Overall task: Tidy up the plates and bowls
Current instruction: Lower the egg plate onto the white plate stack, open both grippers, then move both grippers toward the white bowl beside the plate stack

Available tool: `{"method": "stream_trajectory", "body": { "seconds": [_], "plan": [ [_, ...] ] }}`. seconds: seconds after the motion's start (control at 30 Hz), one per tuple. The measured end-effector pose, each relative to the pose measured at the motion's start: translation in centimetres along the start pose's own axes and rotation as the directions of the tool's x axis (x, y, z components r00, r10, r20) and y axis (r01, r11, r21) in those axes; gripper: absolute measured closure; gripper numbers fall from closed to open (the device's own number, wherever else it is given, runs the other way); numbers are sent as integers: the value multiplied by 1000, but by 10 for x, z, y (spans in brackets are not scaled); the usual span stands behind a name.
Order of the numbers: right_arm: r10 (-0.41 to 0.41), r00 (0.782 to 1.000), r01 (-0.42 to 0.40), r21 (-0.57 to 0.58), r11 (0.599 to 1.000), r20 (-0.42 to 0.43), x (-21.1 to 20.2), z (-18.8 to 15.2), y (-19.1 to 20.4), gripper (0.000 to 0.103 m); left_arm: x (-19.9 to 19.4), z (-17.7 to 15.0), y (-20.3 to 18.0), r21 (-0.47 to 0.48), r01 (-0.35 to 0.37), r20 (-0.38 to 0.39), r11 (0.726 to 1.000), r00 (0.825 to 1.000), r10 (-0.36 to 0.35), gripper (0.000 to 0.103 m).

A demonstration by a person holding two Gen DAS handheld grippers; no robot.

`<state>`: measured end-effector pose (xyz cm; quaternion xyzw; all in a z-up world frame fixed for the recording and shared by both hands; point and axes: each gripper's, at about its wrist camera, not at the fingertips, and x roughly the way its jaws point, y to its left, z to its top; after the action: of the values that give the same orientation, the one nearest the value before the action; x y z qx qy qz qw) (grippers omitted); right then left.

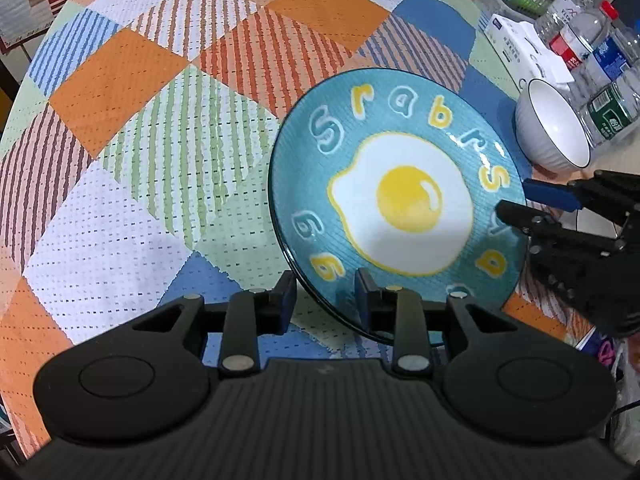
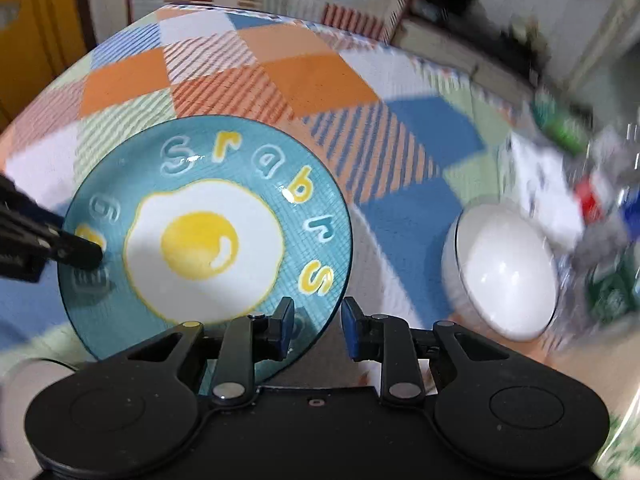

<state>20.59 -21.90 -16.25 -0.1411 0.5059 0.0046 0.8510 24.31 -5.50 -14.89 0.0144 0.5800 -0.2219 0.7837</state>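
So we see the round glossy blue plate [image 1: 400, 200], fried-egg print, tilted above the checked tablecloth [image 1: 120, 160], both rims straddled: left gripper [image 1: 326, 300] and right gripper [image 2: 316, 328] spread around it. White ribbed bowl [image 1: 552, 128] sits nearby.

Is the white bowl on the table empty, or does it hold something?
Empty: the white bowl shows only a bare white inside in both views.

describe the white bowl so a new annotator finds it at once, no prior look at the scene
Start from the patchwork tablecloth covering the table and find the teal fried-egg plate held between both grippers. Look past that plate toward the table's right edge, where clear plastic bottles cluster. The white bowl sits just in front of them: plain white, ribbed outside, thin dark rim, the only bowl here.
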Motion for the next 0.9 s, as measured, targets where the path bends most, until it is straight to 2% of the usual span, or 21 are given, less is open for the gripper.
{"method": "stream_trajectory", "body": {
  "seconds": [0.07, 0.2, 0.33, 0.43, 0.67, 0.9],
  "plan": [
    [9, 1000, -10, 13, 1000, 21, -2, -1, -2, 69, -3, -2, 0, -7, 9, 1, 1000, 1000, -9, 74],
    [79, 992, -89, 98, 991, 97, -21, -6, -18, 71, -16, -8, -2, 3, 26, 15, 1000, 1000, -26, 74],
    [115, 972, -140, 113, 984, 203, -55, -15, -27, 71, -38, -15, -13, 30, 51, 38, 998, 998, -52, 74],
    [133, 960, -164, 110, 980, 248, -74, -21, -30, 70, -55, -20, -22, 60, 59, 57, 996, 996, -62, 74],
    [176, 939, -211, 92, 973, 295, -100, -38, -34, 68, -85, -32, -39, 106, 59, 69, 993, 995, -67, 72],
    [188, 941, -212, 59, 975, 282, -111, -59, -27, 67, -102, -49, -51, 152, 57, 64, 987, 996, -68, 70]
  ]
}}
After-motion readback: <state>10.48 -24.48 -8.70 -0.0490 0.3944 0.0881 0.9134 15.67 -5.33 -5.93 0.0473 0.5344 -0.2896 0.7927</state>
